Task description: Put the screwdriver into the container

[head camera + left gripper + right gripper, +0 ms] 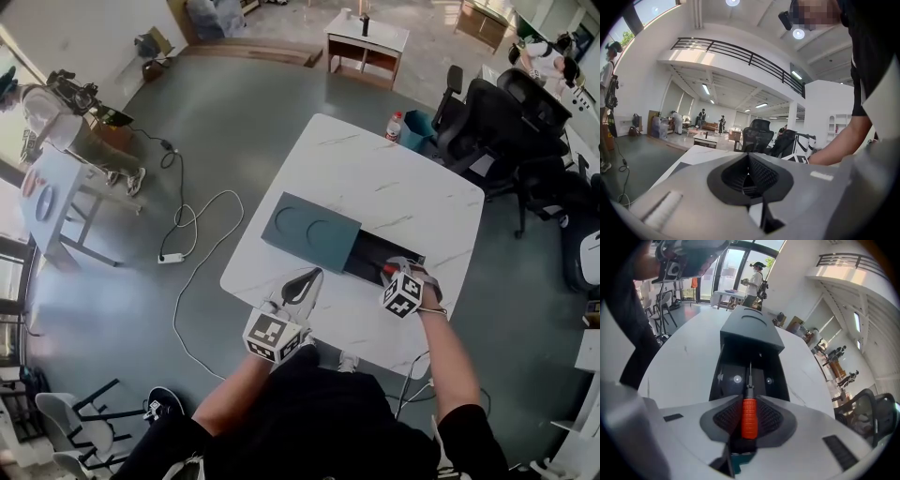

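A dark green container lies on the white table, its lid slid to the far left so that the black inside is uncovered. My right gripper hovers at the open end, shut on the screwdriver. In the right gripper view the red handle sits between the pads of the right gripper, and the metal shaft points into the open container. My left gripper rests near the table's front edge, left of the container. The left gripper is shut and holds nothing.
Black office chairs stand off the table's far right corner. A water bottle stands on the floor beyond the table. A white cable trails across the floor at the left, where a person stands by a small desk.
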`<state>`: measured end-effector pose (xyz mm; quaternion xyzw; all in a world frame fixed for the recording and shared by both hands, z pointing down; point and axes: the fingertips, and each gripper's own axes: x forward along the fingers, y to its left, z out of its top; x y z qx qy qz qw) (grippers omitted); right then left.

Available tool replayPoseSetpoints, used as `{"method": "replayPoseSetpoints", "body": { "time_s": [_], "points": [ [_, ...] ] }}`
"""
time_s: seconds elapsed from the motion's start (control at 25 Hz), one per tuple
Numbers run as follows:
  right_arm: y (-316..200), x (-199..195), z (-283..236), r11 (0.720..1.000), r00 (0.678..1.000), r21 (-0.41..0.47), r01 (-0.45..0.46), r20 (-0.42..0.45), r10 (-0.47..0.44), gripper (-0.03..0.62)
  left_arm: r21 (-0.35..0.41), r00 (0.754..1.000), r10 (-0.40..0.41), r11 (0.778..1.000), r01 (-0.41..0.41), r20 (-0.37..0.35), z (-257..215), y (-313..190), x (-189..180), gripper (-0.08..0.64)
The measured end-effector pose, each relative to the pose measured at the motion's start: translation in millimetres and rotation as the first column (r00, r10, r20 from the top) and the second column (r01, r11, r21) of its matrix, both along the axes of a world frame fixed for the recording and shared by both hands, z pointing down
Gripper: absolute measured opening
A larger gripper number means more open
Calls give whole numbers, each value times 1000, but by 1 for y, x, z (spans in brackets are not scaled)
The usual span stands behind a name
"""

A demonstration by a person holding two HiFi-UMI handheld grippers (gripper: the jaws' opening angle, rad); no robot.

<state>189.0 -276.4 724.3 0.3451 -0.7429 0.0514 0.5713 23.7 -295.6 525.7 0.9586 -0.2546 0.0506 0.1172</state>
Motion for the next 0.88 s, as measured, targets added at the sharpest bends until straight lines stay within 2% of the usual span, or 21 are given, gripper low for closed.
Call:
{"method": "replayPoseSetpoints", "body": {
  "time_s": [0.24,0.56,0.64,0.88],
  "points": [
    [0,1,18,996,1000,-85,26,-12,-27,87,-3,1000,-12,1000,12,7,4,-8,-4,8],
    [0,1,21,991,1000,-134,4,18,-2,95,-11,1000,-17,1000,17,20,9,-9,-10,8],
    [-2,1,19,992,1000,-129,12,14,-11,120,-13,1000,-18,1000,18,20,10,-9,-10,8],
    [-5,1,-12,999,999,-55,1,38,1,121,-16,999,-23,1000,24,33,13,-6,-12,8]
  ]
}}
